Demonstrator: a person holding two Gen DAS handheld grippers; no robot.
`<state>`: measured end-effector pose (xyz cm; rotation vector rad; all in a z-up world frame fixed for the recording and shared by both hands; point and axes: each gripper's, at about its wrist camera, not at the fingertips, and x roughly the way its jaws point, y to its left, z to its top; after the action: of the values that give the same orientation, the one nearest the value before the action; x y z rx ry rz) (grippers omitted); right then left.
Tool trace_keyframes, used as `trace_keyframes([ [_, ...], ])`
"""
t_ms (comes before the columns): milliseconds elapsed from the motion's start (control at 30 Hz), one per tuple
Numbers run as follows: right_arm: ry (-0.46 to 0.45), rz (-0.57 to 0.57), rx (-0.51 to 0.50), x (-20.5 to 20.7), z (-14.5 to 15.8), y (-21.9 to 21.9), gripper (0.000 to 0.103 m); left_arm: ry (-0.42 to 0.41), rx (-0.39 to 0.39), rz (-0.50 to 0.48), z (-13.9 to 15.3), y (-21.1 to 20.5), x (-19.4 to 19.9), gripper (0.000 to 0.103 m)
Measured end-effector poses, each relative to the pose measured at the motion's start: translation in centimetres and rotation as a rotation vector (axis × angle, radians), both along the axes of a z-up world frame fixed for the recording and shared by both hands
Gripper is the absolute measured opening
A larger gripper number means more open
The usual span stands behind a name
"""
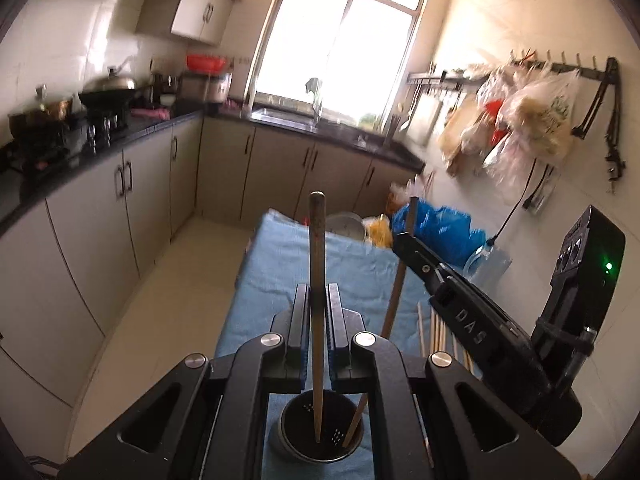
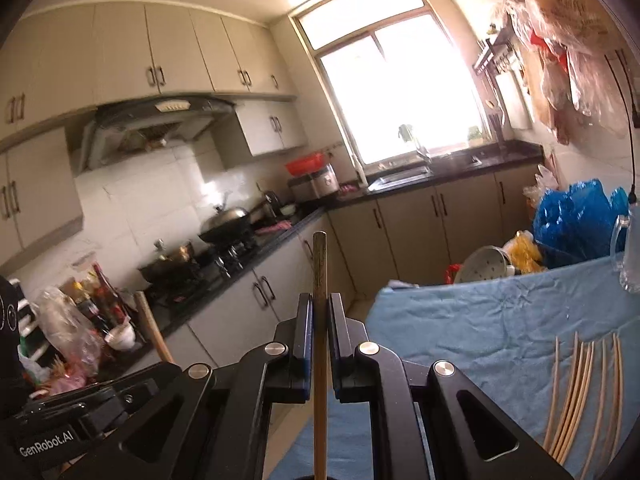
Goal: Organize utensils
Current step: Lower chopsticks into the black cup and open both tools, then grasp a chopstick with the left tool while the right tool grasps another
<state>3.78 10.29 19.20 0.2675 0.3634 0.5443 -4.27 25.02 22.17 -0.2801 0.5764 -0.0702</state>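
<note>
**Both grippers clamped on chopsticks above the holder**

The left gripper [image 1: 318, 292] is clenched on a dark wooden chopstick [image 1: 317, 240], held upright between its blue-lined pads. The stick's lower end reaches into the utensil holder [image 1: 320, 428], a dark round cup with a perforated inner wall, standing on the blue cloth [image 1: 280, 264] at the near end of the table.

The right gripper [image 2: 319, 304] is likewise clamped on a second chopstick [image 2: 319, 264], a brown wooden rod with a blunt, worn top. In the left wrist view this stick runs at a slant and its lower tip also enters the holder, beside the first stick. The two gripper bodies stand close together, the right one just to the right of the left.

Loose bamboo chopsticks [image 2: 580, 392], pale, thin and smooth, lie roughly side by side on the cloth to the right of the holder, apart from it.

The cloth is soft and slightly creased, and covers the table to its left edge. Left of that edge a pale tiled floor [image 1: 160, 300] runs as an open aisle to the base cabinets [image 1: 132, 208]. At the far end of the table are a blue plastic bag [image 1: 436, 228] and a round metal lid [image 2: 484, 266].
</note>
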Motion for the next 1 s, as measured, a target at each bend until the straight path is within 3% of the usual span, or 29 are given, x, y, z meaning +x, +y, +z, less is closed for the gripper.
trace_keyframes([
  [200,0.085,0.044,-0.112,0.8,-5.1,1.2,0.008,0.079,0.004,0.013,-3.5,0.0,1.7,0.007],
  [367,0.109,0.059,-0.137,0.7,-6.1,1.2,0.009,0.095,-0.005,0.037,-4.4,0.1,1.3,0.007],
  [433,0.110,0.056,-0.139,0.6,-6.0,1.1,0.017,0.096,-0.011,0.041,-4.4,0.2,1.2,0.008],
  [500,0.110,0.057,-0.138,0.5,-5.8,1.0,0.035,0.091,-0.012,0.047,-4.2,0.2,0.6,0.012],
  [567,0.099,0.047,-0.132,0.2,-5.4,0.4,0.041,0.079,-0.001,0.063,-3.8,0.2,-0.1,0.023],
  [733,0.104,0.020,-0.107,-0.7,-4.6,-2.1,0.045,0.035,0.014,0.117,-2.1,0.3,-2.9,0.029],
  [800,0.112,0.005,-0.096,-1.1,-4.4,-3.5,0.051,0.006,0.011,0.117,-1.2,0.0,-4.4,0.029],
  [1000,0.153,-0.075,-0.085,-2.4,-5.2,-10.5,0.054,-0.035,-0.034,-0.032,0.7,-4.6,-8.5,0.030],
])
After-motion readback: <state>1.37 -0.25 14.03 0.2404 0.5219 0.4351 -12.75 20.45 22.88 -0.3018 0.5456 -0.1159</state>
